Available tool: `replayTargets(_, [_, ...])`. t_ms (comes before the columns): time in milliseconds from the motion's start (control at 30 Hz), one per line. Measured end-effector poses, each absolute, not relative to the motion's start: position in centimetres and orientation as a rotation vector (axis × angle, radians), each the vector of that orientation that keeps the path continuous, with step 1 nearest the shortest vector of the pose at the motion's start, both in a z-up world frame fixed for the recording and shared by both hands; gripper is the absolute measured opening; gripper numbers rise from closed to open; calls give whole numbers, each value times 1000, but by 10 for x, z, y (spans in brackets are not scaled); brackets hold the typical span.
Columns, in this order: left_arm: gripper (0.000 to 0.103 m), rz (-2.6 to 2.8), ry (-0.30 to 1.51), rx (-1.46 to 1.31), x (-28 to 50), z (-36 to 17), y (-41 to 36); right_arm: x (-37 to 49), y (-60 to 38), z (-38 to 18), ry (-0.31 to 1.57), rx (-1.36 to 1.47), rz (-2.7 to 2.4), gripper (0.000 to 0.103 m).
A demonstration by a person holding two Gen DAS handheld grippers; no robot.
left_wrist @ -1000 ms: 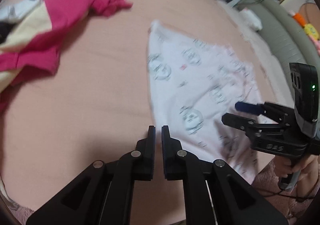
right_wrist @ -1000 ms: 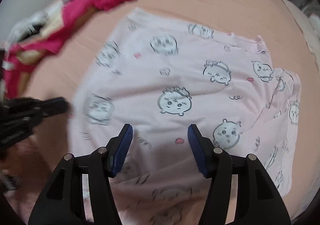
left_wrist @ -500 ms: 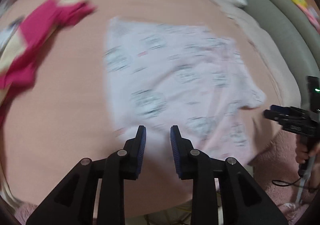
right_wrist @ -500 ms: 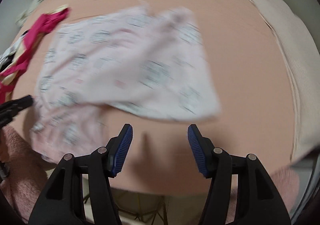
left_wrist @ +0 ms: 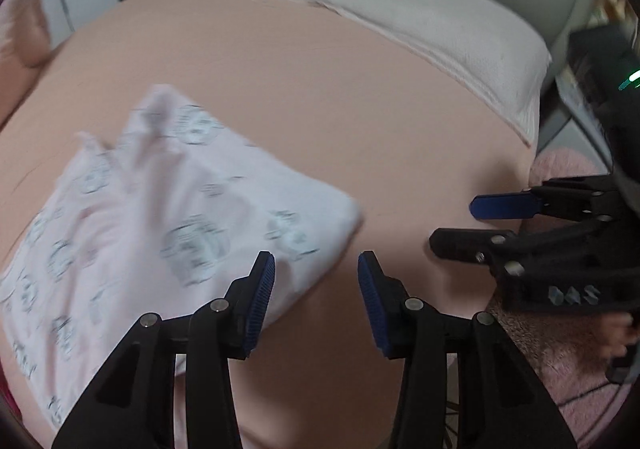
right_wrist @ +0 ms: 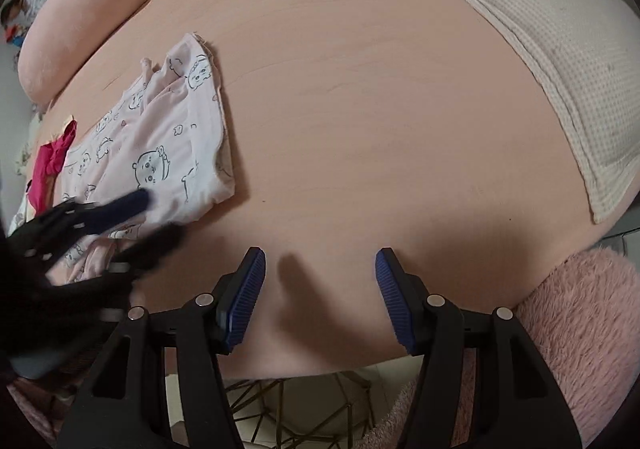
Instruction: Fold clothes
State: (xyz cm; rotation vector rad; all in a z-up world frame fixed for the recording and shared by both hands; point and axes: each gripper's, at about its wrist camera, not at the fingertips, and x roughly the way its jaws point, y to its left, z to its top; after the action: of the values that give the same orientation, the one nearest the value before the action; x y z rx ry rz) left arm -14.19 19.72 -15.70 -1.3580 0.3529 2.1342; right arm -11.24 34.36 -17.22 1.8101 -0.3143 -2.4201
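Both grippers tilt steeply down over the near edge of the bed (right_wrist: 360, 89). The left gripper (left_wrist: 316, 269) has just been spreading its fingers, nothing between them; the right gripper (right_wrist: 320, 269) has fingers wide and empty. The pink printed garment (right_wrist: 160, 145) lies folded on the left, beside the left gripper.

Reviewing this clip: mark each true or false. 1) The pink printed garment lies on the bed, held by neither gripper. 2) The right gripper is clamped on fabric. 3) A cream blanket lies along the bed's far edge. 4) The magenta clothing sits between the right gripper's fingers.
1) True: the pink printed garment lies on the peach bed sheet; the left gripper has just been opening, nothing between its fingers.
2) False: the right gripper is open over bare sheet.
3) True: the cream blanket lies there.
4) False: the magenta clothing lies beyond the garment.
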Motion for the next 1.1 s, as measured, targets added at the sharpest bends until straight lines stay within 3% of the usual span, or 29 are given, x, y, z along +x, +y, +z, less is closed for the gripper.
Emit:
replayTargets(133, [43,2169,365,-1368,-148,-167,204,-117,353,-178,-346,1822,-2386,58])
replayTargets(167, [18,2193,337,-1366,-150,-167,201,-119,354,-179,-346,1826,-2380,59])
replayTargets(200, [8,2216,308,-1363,-153,-167,197,-120,353,-179,-336,1827,-2378,59])
replayTargets(400, [7,2398,0,-1279,-146,-126,125,-132,338,-169,-254,1797,-2369,61])
replayTargets(633, [7,2649,-335,-1204,-144,-68,-43,-170,290,-141,-95,1690,-2349,61])
replayTargets(833, [7,2761,-452,-1326,-162,-103,-145,-216,233,-125,58,1603,-2323,60])
replayTargets(1100, [7,2669,-494,-1427,-189,-164,-166,-277,148,-95,229,1378,-2323,60])
